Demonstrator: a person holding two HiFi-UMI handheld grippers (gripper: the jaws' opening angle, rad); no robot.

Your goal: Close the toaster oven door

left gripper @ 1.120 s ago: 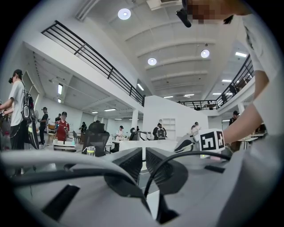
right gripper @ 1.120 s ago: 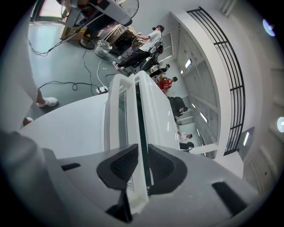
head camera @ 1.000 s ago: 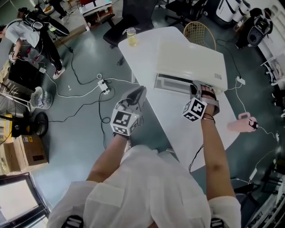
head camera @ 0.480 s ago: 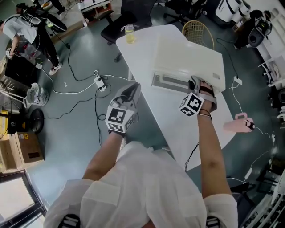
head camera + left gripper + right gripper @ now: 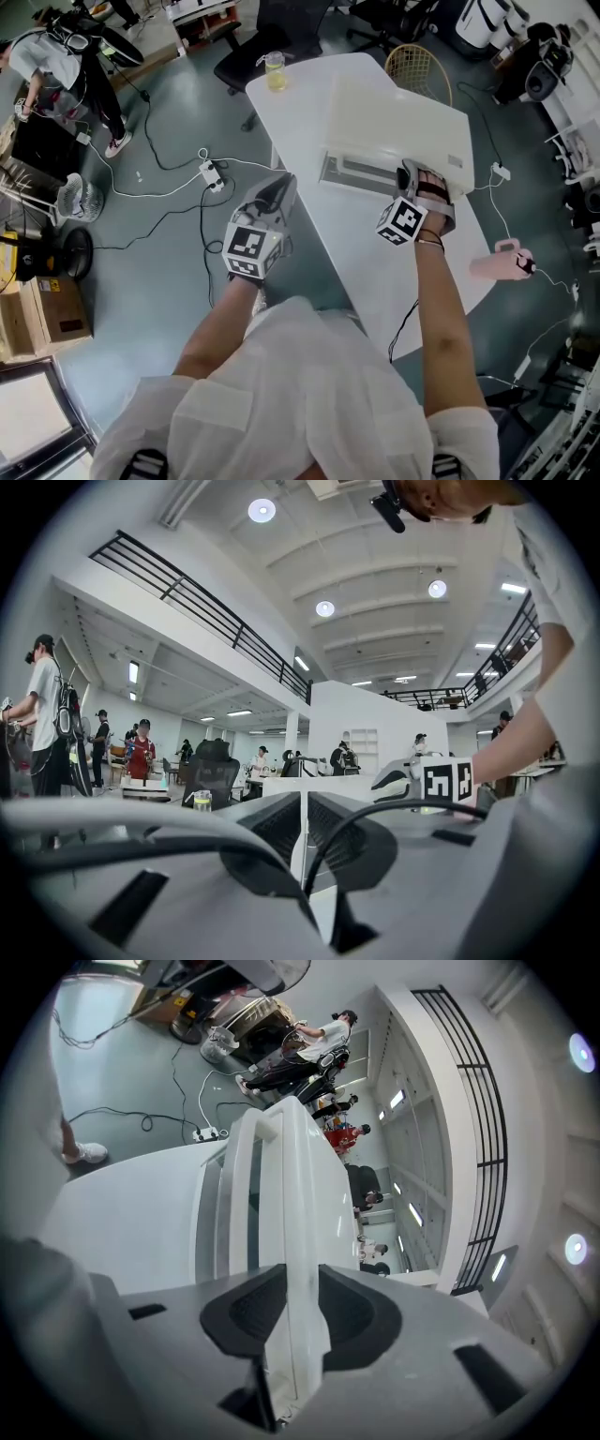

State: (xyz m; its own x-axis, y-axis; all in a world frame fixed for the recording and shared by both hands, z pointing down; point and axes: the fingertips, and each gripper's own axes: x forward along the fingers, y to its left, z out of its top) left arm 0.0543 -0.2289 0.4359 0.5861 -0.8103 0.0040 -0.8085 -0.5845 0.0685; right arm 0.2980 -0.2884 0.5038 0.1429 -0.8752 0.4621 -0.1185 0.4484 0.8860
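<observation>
Hardly anything has shifted since a second ago: we keep our right hand-held gripper at the same end of the toaster oven, and our left hand-held gripper hangs beside the desk as before.

At the right hand-held gripper, the oven's door stretches away to its left, and the oven's pale top lies just ahead of it. From the head view the door appears to stand up against the oven's front. A white bar of the door front runs straight between the jaws. They stand wide and are closing a little, with the pads close along the bar's sides and no clear squeeze on it.

Our left hand-held gripper hovers over the floor, with the desk's edge just to its right and the oven ahead and to the right, well apart from it. Its jaws are drawn together to a thin slit with nothing between them. Far ahead of it, a cup of yellow liquid stands at the desk's far end. A power strip lies on the floor to its left.
</observation>
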